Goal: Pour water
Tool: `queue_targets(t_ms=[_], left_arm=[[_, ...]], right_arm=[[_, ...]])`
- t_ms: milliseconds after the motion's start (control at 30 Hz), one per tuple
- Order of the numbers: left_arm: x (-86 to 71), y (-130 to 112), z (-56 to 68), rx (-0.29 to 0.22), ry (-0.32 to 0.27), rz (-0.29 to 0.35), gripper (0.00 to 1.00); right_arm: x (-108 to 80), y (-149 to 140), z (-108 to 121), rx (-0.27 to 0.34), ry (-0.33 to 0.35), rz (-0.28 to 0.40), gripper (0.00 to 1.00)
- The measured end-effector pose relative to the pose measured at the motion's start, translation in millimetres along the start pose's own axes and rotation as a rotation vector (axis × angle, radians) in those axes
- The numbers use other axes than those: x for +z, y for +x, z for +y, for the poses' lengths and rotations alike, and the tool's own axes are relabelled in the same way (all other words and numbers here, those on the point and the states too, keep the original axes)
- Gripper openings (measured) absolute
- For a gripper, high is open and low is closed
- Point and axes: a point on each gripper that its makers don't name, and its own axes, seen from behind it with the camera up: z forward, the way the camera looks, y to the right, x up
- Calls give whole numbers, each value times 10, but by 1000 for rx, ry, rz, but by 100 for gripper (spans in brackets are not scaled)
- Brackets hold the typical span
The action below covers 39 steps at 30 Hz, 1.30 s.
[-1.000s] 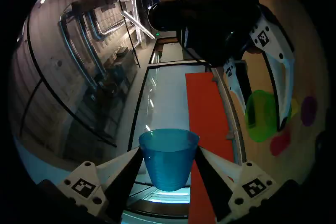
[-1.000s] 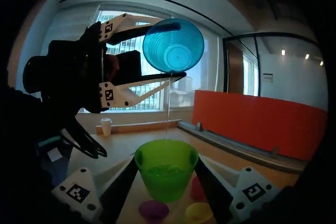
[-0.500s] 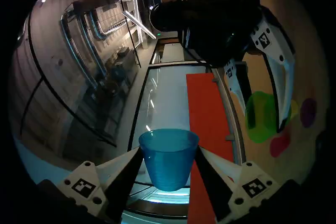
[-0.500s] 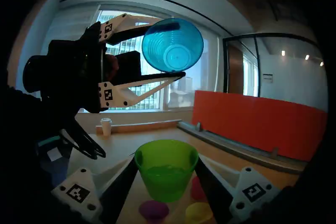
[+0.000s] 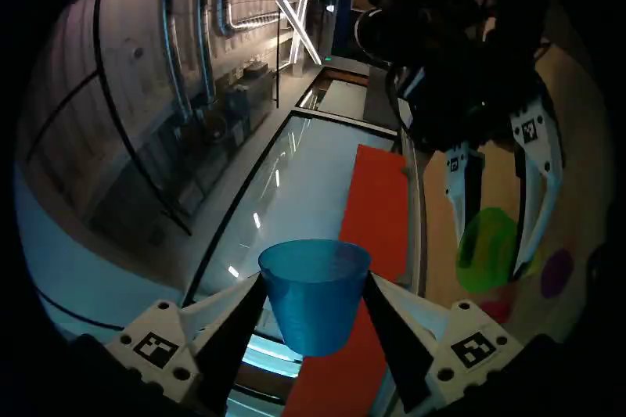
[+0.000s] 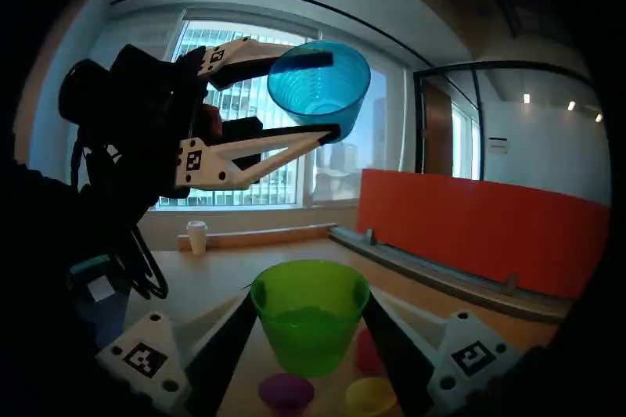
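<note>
Left gripper [image 5: 313, 284] fingers clamping tilted, ribbed blue plastic cup [image 5: 314, 307]; right gripper [image 6: 309, 300] fingers pinching translucent green tapered cup [image 6: 309, 331] holding water.

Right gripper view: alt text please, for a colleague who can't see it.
The right gripper holds a green cup, partly filled with liquid, upright between its fingers over a wooden table. Above it the left gripper holds a blue cup tilted, with no stream falling.

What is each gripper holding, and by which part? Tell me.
Left gripper: blue cup, pinched across its side walls below the rim. Right gripper: green cup, pinched likewise across its sides.
</note>
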Motion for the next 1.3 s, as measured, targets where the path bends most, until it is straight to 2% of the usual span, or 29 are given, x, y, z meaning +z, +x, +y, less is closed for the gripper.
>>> queue_targets(t_ms=[200,400,600,833,933,1167,1300], left_arm=[[-13,-73,-56,-185,-3,8,84],[-4,-202,-43,-390,-14,-9,84],[43,-385,-69,-635,-17,-33,84],[64,-588,-93,-951,-25,-40,84],[80,-640,-87,-1066,-31,-38,84],[72,-667,32,-1257,-65,-39,84],[82,-692,72,-1307,-82,-40,84]], right_arm=[[-2,23,-6,-2,-2,5,90],[1,58,-14,-4,-5,13,90],[-17,78,-3,-9,-12,18,90],[-35,100,23,-9,-19,27,90],[-32,103,31,-10,-22,28,90],[-25,108,45,-10,-26,30,90],[-11,97,38,-9,-26,29,90]])
